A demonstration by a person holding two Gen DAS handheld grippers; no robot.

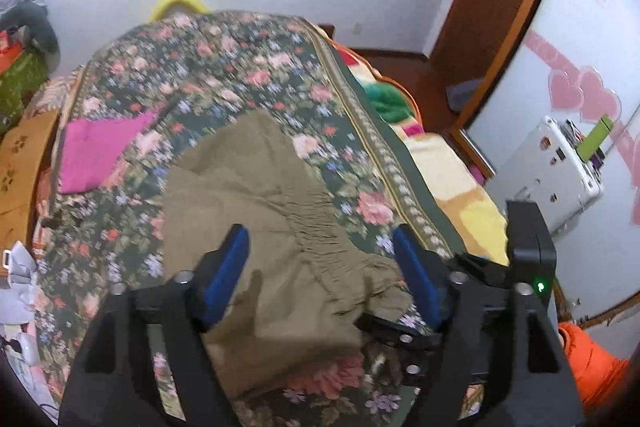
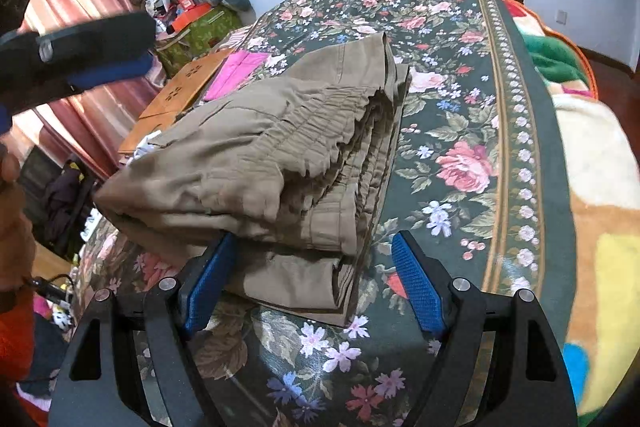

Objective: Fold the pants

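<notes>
Khaki pants (image 2: 280, 163) lie folded in a thick stack on the floral bedspread (image 2: 460, 115), the gathered waistband on top. My right gripper (image 2: 312, 247) is open and empty, low at the stack's near edge, its left finger against the cloth. My left gripper (image 1: 320, 239) is open and empty above the pants (image 1: 256, 203). In the right wrist view the left gripper (image 2: 72, 67) hangs at the upper left, above the stack. In the left wrist view the right gripper (image 1: 440, 303) sits low at the right, by the pants' edge.
A folded pink cloth (image 1: 96, 155) lies on the bedspread beyond the pants. A cardboard box (image 2: 184, 91) rests at the bed's left side. A colourful blanket (image 2: 592, 163) covers the right side. A white box (image 1: 548, 171) stands by the wardrobe.
</notes>
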